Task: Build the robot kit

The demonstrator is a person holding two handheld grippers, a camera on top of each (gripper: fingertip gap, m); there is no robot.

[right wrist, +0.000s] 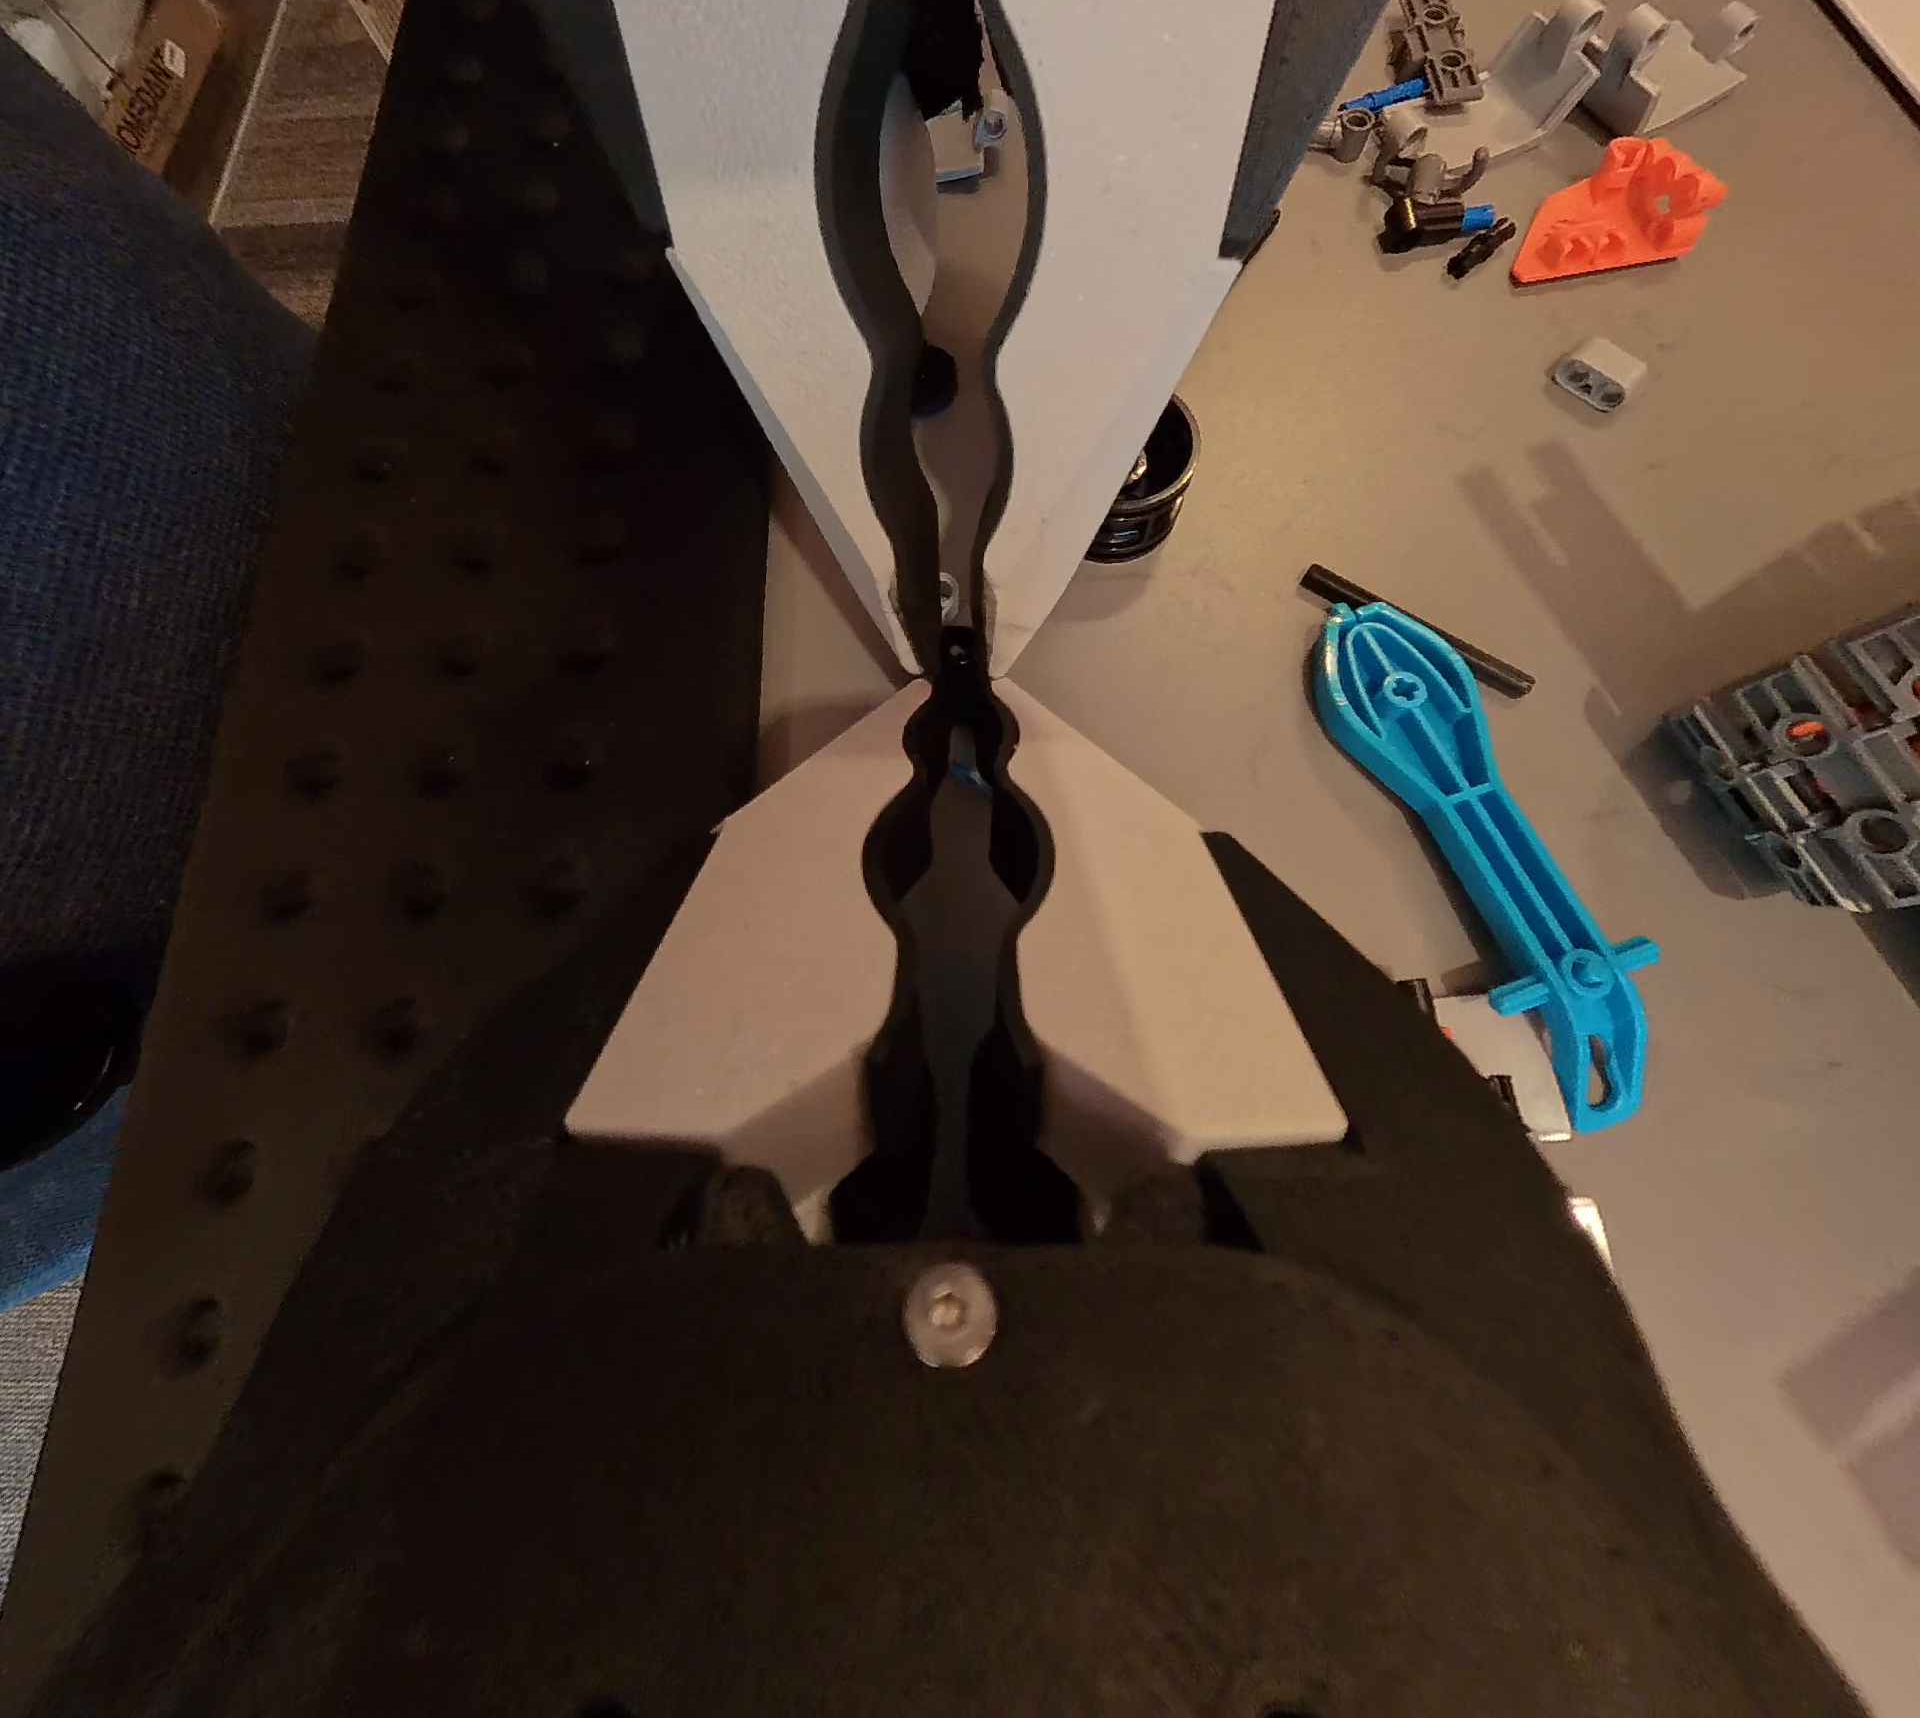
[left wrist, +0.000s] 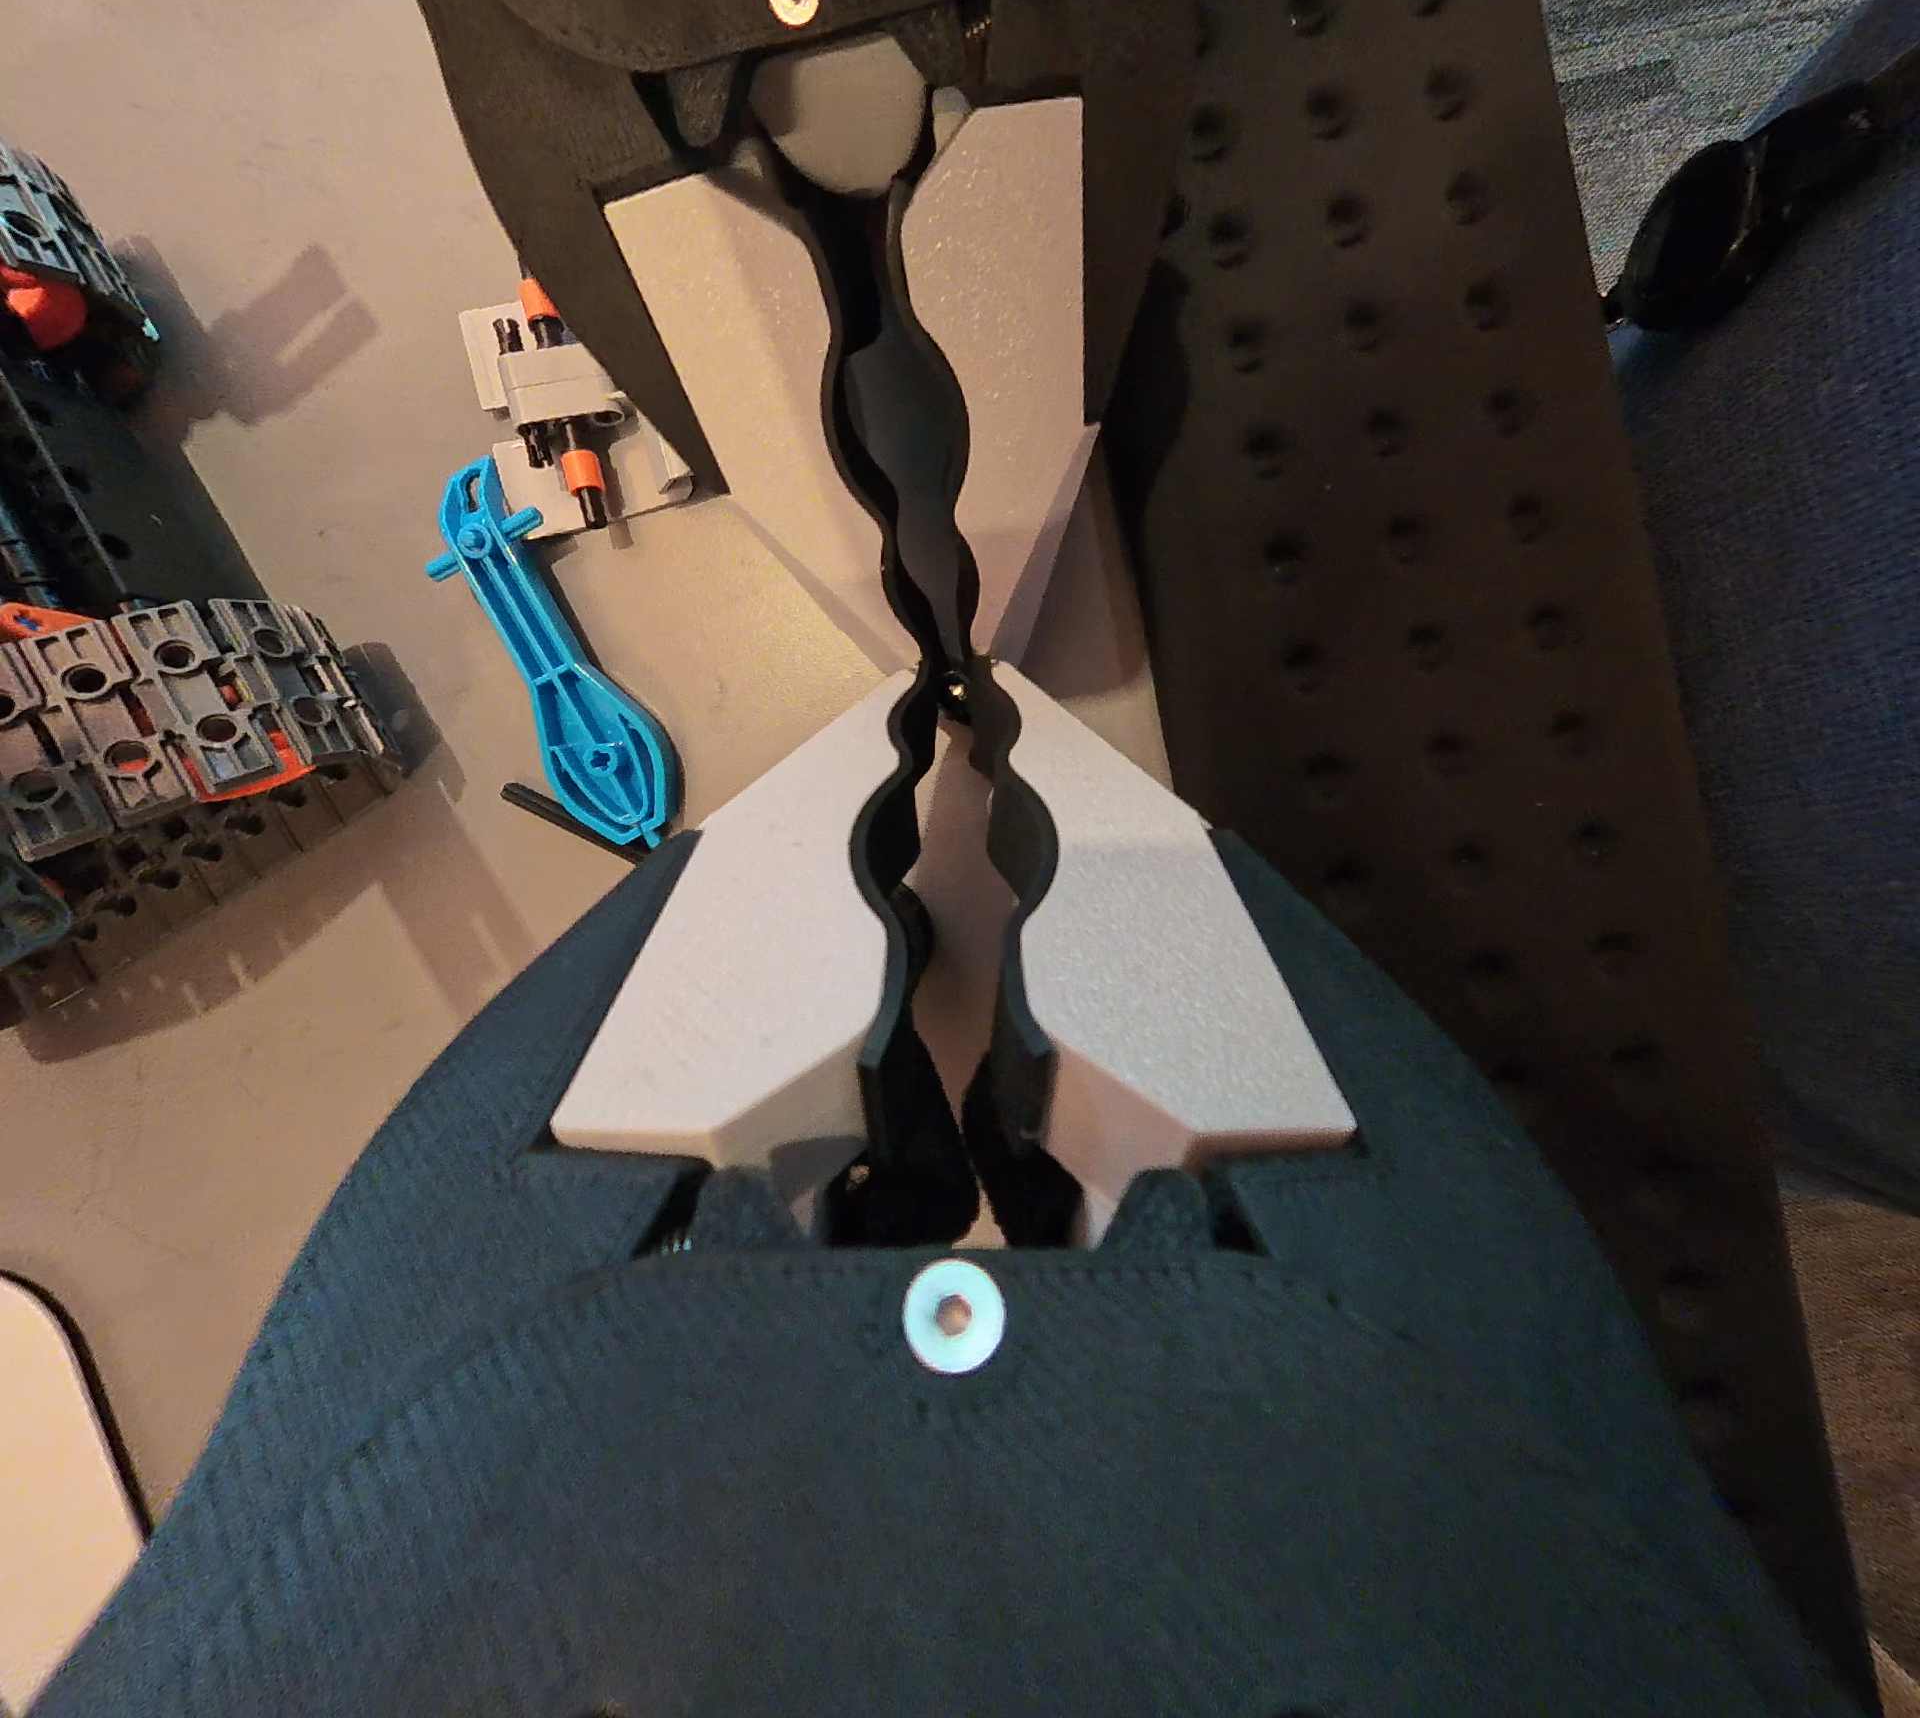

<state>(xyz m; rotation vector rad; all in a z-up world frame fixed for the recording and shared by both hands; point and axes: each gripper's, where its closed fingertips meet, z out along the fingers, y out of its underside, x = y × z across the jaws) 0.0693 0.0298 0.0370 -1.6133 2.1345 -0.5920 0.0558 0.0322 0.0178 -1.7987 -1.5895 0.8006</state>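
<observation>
Two black-and-grey two-finger grippers (left wrist: pixel 951 702) (right wrist: pixel 961 681) were there, with one blue plastic lever tool (right wrist: pixel 1475 847), one flat orange plastic panel (right wrist: pixel 1616 208) and one black perforated plastic board (left wrist: pixel 1403 577).

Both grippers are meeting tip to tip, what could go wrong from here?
The small black pin sits only at the very tips of the left gripper and right gripper, so it could slip out. Falling, it might get lost among the loose parts beside the blue tool.

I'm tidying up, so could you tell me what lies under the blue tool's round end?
A thin black rod pokes out from beneath the blue tool, on the grey table. Its middle stretch is covered.
</observation>
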